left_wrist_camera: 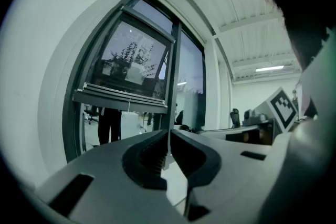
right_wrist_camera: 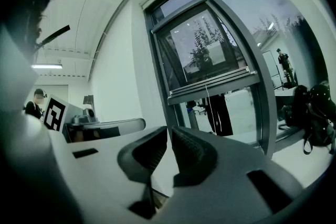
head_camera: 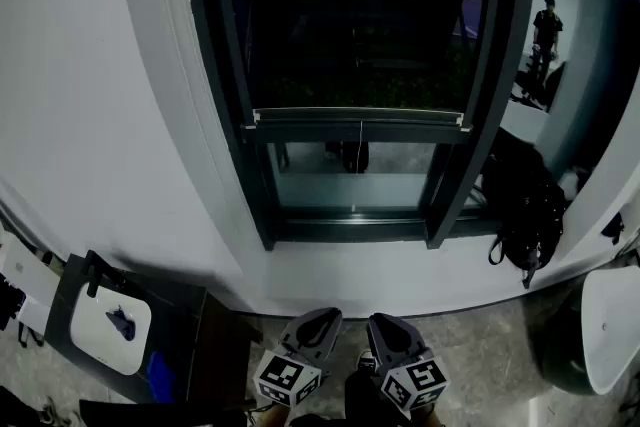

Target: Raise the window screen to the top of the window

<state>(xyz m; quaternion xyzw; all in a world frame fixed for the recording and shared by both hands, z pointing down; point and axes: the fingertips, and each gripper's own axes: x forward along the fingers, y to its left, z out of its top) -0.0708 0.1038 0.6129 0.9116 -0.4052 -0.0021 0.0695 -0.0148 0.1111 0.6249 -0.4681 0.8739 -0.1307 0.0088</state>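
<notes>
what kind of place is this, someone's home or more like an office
Probably an office or lab-style workroom rather than a home. There is a tall dark grey metal-framed window in a plain white wall, a long ceiling strip light, and a black backpack left beside the window.

The left tool [head_camera: 322, 317] and right tool [head_camera: 383, 323] are grey, with dark ribbed pads [left_wrist_camera: 149, 157] and black-and-white marker cubes [head_camera: 288, 379].

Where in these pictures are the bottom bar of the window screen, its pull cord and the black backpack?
bottom bar [head_camera: 300, 119]: head view, left part of the bar.
pull cord [head_camera: 361, 135]: head view, on the cord just under the bar.
black backpack [head_camera: 522, 210]: head view, middle of its body.
</notes>
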